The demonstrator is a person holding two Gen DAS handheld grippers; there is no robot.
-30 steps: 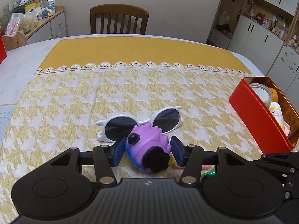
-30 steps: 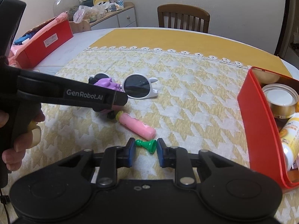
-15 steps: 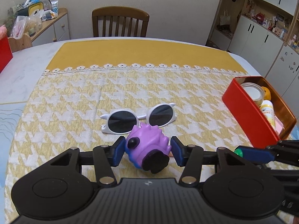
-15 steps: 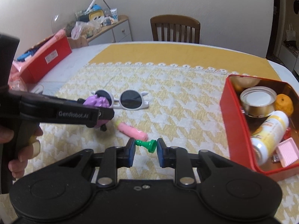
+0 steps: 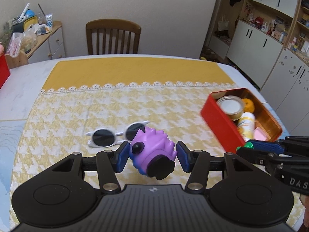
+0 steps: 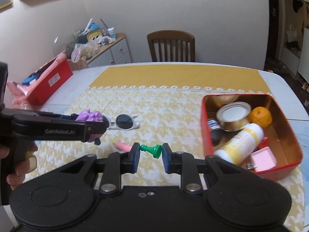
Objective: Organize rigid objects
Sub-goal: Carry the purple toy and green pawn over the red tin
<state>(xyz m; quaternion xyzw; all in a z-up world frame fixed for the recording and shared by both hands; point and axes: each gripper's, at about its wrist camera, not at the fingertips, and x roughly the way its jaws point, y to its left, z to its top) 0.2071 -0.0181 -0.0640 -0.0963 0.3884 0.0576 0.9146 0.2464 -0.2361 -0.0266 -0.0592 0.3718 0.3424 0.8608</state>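
Observation:
My left gripper (image 5: 152, 155) is shut on a purple spiky toy (image 5: 152, 150) with a black base, held above the yellow cloth. In the right wrist view the same toy (image 6: 89, 117) shows inside the left gripper (image 6: 96, 127), with a person's hand on its handle. My right gripper (image 6: 149, 155) is shut on a small green chess pawn (image 6: 151, 149), lying sideways between the pads, also lifted off the table. White sunglasses (image 5: 115, 135) lie on the cloth behind the toy. A pink tube (image 6: 123, 146) lies on the cloth, partly hidden by my right gripper's left finger.
A red tin (image 6: 204, 135) at the right holds a round can, an orange, a yellow-white bottle and a pink block. Another red box (image 6: 48, 85) with soft things sits far left. A wooden chair (image 5: 113, 36) stands behind the table; cabinets line the right wall.
Both grippers rose from the table with their objects. The sunglasses and pink tube look smaller and farther below. The red tin now shows more of its inside.

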